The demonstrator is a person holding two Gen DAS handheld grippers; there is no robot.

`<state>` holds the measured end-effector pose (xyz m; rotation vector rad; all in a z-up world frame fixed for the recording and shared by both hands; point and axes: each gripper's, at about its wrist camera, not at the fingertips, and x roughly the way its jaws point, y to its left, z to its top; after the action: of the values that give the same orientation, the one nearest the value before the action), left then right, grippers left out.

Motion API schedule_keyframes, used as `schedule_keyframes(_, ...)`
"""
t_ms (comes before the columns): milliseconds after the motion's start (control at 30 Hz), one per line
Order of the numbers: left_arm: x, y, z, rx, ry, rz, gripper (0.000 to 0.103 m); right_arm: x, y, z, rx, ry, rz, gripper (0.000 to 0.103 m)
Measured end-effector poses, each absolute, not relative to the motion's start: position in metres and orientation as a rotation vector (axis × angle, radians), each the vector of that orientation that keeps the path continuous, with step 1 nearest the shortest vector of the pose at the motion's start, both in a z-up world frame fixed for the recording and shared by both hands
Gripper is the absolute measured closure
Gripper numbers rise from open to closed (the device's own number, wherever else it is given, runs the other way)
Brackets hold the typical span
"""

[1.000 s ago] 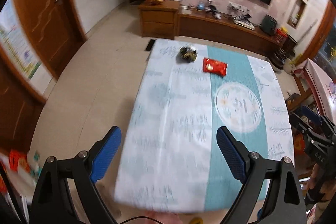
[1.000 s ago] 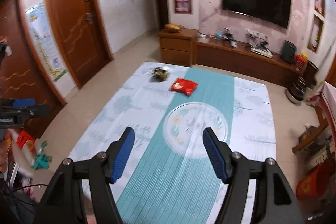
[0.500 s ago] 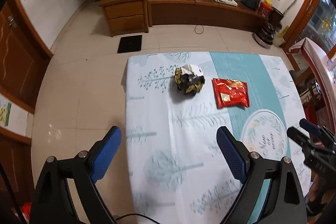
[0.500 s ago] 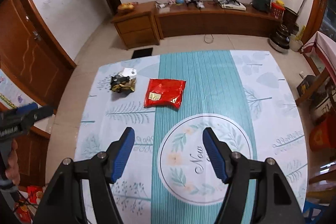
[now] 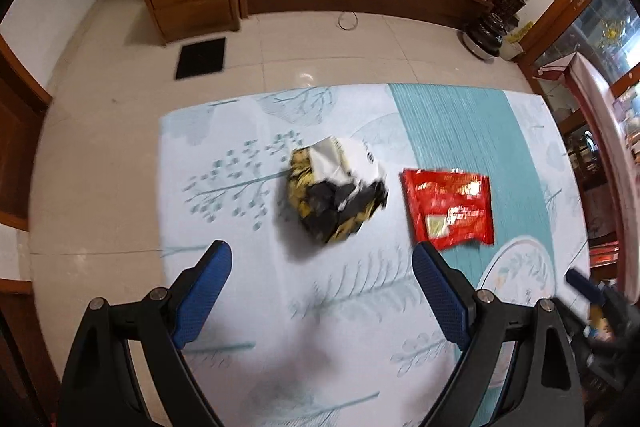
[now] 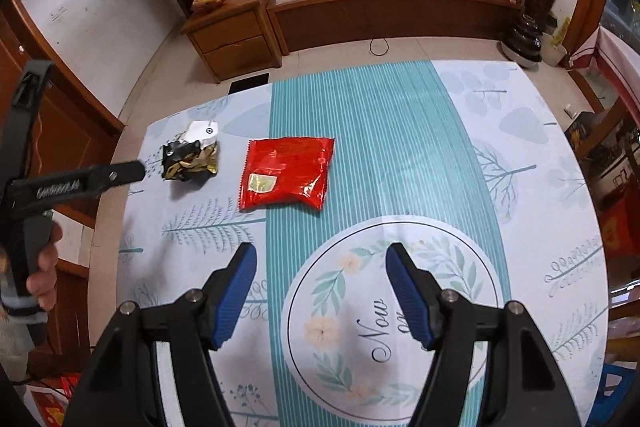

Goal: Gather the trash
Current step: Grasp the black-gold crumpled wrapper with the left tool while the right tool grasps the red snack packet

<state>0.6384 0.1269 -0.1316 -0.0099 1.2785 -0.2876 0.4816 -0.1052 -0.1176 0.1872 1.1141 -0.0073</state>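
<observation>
Tiled floor and a long wooden cabinet frame the left wrist view, and below lies the table (image 5: pixel 224 155) in its leaf-print cloth. Near its far left corner sits the crumpled wrapper (image 5: pixel 334 195), black, gold and white, probably feather-light and springy; I'd pinch across the bunched middle. Just beside it lies the red packet (image 5: pixel 448 209), flat, glossy, likely slippery, best taken by an edge. The left gripper (image 5: pixel 322 291) hangs wide open and empty, short of the wrapper, touching nothing.

Over to the right wrist view: same cloth, red packet (image 6: pixel 286 173) ahead, crumpled wrapper (image 6: pixel 190 159) to its left. The right gripper (image 6: pixel 320 287) gapes moderately, empty, well short of the packet.
</observation>
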Motion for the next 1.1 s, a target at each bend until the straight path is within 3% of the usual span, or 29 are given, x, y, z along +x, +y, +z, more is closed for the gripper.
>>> schedule_keyframes(433, 0.698, 0.108, -0.187, -0.053, 1.39, -0.291, 0.016, 0.537, -0.12, -0.161, 0.335, 1.125, 0.018, 0.038)
schedule_keyframes(533, 0.701, 0.101, -0.195, -0.046, 1.409, -0.314, 0.028, 0.553, -0.12, -0.172, 0.35, 1.13, 0.001, 0.04)
schedule_keyframes(800, 0.692, 0.089, -0.198, 0.012, 1.368, -0.317, 0.036, 0.581, -0.097, -0.194, 0.256, 1.147, 0.011, 0.059)
schedule_keyframes(933, 0.681, 0.084, -0.195, 0.041, 1.342, -0.307, 0.042, 0.58, -0.082, -0.191, 0.171, 1.154, 0.057, 0.091)
schedule_keyframes(1100, 0.663, 0.074, -0.186, 0.106, 1.29, -0.308, 0.045, 0.567, -0.073, -0.182, 0.147, 1.123, 0.088, 0.098)
